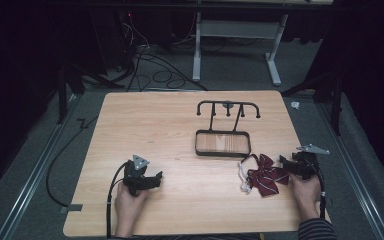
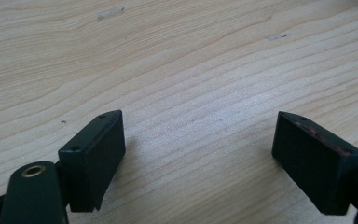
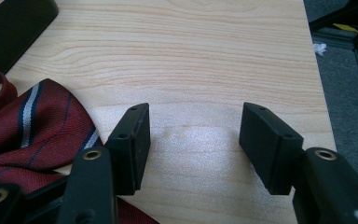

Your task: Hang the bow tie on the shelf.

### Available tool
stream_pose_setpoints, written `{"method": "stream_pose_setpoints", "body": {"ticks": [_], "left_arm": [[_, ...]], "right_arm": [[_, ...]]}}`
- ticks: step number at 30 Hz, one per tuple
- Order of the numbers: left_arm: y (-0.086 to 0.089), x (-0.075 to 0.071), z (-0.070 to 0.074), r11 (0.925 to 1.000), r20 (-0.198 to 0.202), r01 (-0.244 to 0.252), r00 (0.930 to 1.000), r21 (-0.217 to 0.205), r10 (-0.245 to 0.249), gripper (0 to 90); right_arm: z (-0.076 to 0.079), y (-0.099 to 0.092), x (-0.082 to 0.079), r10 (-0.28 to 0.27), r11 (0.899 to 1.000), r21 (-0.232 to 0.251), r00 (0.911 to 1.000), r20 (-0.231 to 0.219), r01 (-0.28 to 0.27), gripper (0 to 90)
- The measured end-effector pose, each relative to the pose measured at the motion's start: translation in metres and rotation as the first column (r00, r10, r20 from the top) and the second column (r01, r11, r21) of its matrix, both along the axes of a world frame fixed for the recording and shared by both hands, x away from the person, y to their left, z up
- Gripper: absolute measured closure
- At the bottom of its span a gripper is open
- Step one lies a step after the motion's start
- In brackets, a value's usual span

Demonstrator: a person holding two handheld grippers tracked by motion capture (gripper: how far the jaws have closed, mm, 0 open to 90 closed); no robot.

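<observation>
A dark red striped bow tie (image 1: 266, 177) with a white cord lies on the wooden table (image 1: 180, 130) at the front right. In the right gripper view the bow tie (image 3: 32, 123) spreads out left of the jaws. My right gripper (image 1: 286, 164) is open just right of the tie, and bare wood shows between its jaws (image 3: 193, 144). A black wire rack (image 1: 224, 131) with a hook bar stands behind the tie. My left gripper (image 1: 155, 179) rests at the front left, open over bare wood (image 2: 198, 154).
The table's right edge (image 3: 324, 93) runs close beside my right gripper, with grey floor beyond it. A corner of the rack's black base (image 3: 14, 28) sits at the upper left of the right gripper view. Cables (image 1: 150, 65) and a desk frame stand behind the table.
</observation>
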State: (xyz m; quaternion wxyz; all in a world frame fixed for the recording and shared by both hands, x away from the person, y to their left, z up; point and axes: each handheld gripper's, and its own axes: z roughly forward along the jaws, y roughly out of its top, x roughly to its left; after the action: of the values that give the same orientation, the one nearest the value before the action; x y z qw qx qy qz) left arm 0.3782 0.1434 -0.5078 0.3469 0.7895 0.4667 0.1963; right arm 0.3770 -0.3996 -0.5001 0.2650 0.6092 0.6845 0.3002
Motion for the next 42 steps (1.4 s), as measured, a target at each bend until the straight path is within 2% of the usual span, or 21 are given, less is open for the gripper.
{"method": "stream_pose_setpoints", "body": {"ticks": [8,14,23,42], "left_arm": [[0.0,0.0,0.0,1.0,0.0,0.0,1.0,0.0,0.0,17.5],[0.0,0.0,0.0,1.0,0.0,0.0,1.0,0.0,0.0,17.5],[0.0,0.0,0.0,1.0,0.0,0.0,1.0,0.0,0.0,17.5],[0.0,0.0,0.0,1.0,0.0,0.0,1.0,0.0,0.0,17.5]], "right_arm": [[0.0,-0.002,-0.001,-0.012,1.0,0.025,0.9999,0.005,0.011,50.6],[0.005,-0.002,-0.005,-0.003,0.999,0.033,0.9996,0.028,0.002,53.1],[0.012,0.0,-0.014,0.049,0.997,0.055,0.9975,0.051,-0.051,60.4],[0.018,0.012,-0.023,0.133,0.986,0.092,0.9887,0.069,-0.139,66.6]]}}
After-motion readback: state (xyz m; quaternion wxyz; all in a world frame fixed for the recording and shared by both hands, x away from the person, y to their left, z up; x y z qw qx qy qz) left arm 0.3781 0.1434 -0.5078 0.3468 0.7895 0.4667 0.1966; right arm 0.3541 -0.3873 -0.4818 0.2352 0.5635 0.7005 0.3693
